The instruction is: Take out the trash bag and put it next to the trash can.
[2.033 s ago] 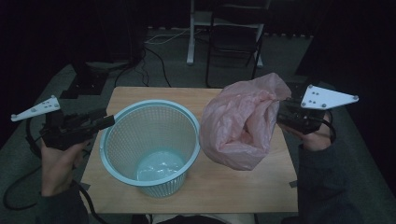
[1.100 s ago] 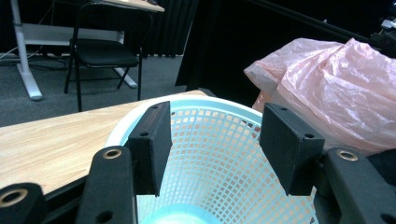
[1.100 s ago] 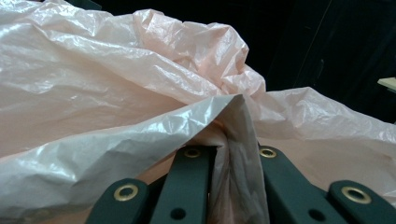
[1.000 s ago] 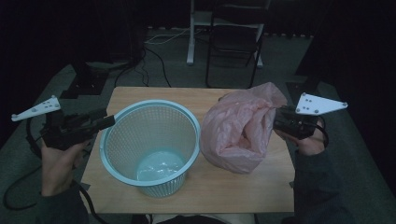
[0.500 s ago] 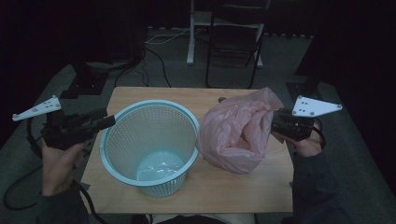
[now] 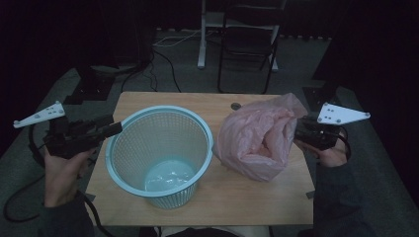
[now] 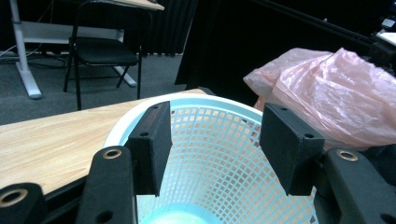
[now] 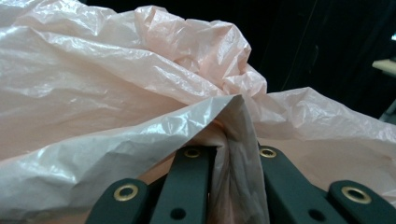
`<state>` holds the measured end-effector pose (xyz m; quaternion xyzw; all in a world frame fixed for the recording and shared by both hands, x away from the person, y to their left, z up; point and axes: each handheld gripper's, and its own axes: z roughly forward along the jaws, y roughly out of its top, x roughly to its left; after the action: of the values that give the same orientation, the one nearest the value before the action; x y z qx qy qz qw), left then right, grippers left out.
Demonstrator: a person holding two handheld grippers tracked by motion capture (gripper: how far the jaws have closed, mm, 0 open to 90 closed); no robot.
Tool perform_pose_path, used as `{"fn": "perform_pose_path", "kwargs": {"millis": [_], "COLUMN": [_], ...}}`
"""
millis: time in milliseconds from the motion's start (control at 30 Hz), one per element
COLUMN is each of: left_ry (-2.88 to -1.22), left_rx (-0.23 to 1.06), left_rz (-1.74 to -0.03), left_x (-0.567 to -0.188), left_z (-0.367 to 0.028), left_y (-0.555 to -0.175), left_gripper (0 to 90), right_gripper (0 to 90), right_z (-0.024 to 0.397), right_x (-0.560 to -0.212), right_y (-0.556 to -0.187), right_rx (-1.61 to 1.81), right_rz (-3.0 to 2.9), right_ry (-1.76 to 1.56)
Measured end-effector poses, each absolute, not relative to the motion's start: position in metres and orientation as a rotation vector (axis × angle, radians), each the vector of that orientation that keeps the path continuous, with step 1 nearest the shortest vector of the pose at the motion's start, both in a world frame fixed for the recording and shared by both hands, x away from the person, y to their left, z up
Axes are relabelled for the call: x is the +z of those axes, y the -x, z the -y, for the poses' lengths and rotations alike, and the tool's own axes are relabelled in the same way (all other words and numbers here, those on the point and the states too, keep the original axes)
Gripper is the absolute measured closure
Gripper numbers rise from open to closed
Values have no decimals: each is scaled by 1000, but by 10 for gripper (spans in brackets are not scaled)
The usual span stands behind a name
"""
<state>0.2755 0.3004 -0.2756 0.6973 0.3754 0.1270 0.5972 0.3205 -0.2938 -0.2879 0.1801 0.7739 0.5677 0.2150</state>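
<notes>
The high view is dim and grainy, with the room falling to near black toward 9, 3 and 12 o'clock; the wooden desk (image 6: 222, 197) catches the most light. The left gripper view is brighter and sharp on the pale blue mesh basket (image 7: 224, 154), while its near black jaws are slightly soft. In the right gripper view the pink plastic bag (image 8: 116, 79) shows soft sheen on its creases, against a black background at 2 o'clock.
</notes>
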Motion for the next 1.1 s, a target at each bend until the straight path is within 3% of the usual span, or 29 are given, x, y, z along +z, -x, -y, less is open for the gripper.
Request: {"fn": "perform_pose_path", "kwargs": {"millis": [767,833,867,967,1100], "left_ry": [-1617,-1619,-1620,-1620,-1612], "left_rx": [295,294,293,294,295], "left_rz": [-871,-872,-872,-871,-873], "left_x": [-275,-276,-276,-276,-275], "left_z": [-300,-299,-299,-299,-301], "left_y": [-275,-276,-276,-276,-275], "left_gripper": [440,440,441,441,441], "right_gripper": [875,812,739,436,286], "right_z": [306,306,305,302,303], "right_x": [-390,-394,-395,-398,-392], "right_y": [-351,-352,-352,-355,-350], "right_rx": [1349,1344,1346,1283,1253], "right_rz": [-2350,-2359,-2371,-2407,-2412], "right_ry": [-754,-763,-767,-812,-826]}}
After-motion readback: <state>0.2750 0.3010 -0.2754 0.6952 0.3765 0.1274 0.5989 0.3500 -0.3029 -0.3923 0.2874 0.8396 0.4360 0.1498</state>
